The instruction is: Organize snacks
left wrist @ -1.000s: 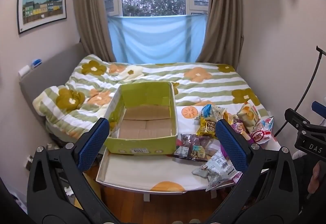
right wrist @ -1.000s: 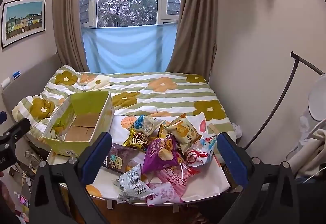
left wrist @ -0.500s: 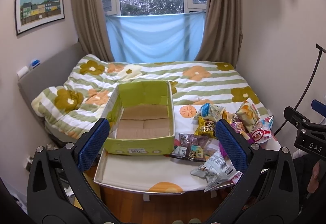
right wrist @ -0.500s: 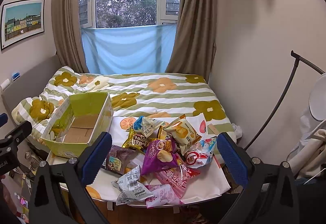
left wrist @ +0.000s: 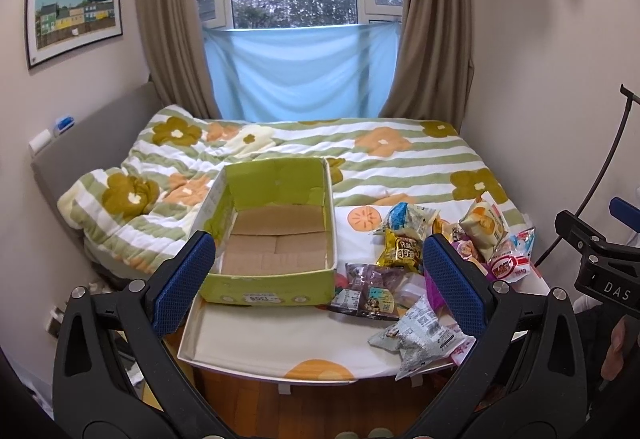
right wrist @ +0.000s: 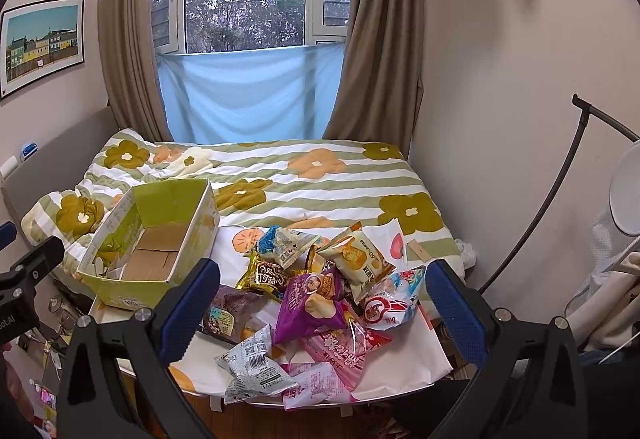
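Note:
A green cardboard box (left wrist: 276,231) (right wrist: 152,239) stands open and empty at the left of a small cloth-covered table (left wrist: 280,335) (right wrist: 404,363). A pile of several snack packets lies to its right: a purple bag (right wrist: 310,303), a gold packet (right wrist: 264,277) (left wrist: 400,249), a grey packet (right wrist: 256,363) (left wrist: 420,339), a brown packet (left wrist: 370,291). My left gripper (left wrist: 318,285) hangs open in front of the box, holding nothing. My right gripper (right wrist: 322,305) hangs open before the snack pile, also holding nothing. Both are short of the table.
Behind the table lies a bed with a green striped flowered quilt (left wrist: 360,155). A wall is close on the right, with a curved black stand (right wrist: 560,191). Wooden floor (left wrist: 240,403) shows under the table's front edge. The other gripper (left wrist: 600,263) shows at the right edge.
Both views have shifted slightly; the table and box sit a little differently in frame. Both grippers stay open and nothing on the table has moved.

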### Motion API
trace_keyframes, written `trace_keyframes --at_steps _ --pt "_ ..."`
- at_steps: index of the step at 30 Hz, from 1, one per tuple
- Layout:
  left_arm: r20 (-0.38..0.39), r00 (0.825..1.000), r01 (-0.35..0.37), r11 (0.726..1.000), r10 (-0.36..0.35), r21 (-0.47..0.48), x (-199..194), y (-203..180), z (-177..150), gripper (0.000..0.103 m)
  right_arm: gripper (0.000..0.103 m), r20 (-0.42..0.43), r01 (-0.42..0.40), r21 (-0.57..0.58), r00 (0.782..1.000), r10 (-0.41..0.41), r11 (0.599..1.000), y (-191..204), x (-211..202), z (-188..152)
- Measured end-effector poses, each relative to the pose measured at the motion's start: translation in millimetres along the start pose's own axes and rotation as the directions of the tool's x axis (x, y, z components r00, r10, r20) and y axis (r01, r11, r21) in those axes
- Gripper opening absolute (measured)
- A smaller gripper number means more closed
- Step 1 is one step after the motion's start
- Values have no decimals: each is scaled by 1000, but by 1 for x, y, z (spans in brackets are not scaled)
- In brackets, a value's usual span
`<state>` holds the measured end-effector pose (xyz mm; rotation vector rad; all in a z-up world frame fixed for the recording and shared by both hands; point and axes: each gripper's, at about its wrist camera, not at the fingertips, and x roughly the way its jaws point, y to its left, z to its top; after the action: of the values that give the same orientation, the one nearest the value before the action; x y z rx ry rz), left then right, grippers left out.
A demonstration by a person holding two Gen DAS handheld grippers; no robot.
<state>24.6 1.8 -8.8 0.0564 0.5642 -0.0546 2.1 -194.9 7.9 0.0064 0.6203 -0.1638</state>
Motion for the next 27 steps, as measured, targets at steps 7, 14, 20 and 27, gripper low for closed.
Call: trace_keyframes --at_steps 7,14,20,27 --pt "-3 1000 0 1000 0 -1 1 0 1 103 103 -1 -1 0 1000 1 1000 0 0 0" --pt "-3 1000 1 1000 -1 1 1 -1 0 103 103 0 -3 -2 1000 3 1000 0 3 0" --pt "-6 1000 3 1000 -3 3 3 -3 1 103 103 1 -7 -1 1000 7 1000 -1 4 1" --pt "-11 1000 12 1000 -12 -2 5 -1 1 103 103 0 -10 -2 1000 10 1000 0 4 2"
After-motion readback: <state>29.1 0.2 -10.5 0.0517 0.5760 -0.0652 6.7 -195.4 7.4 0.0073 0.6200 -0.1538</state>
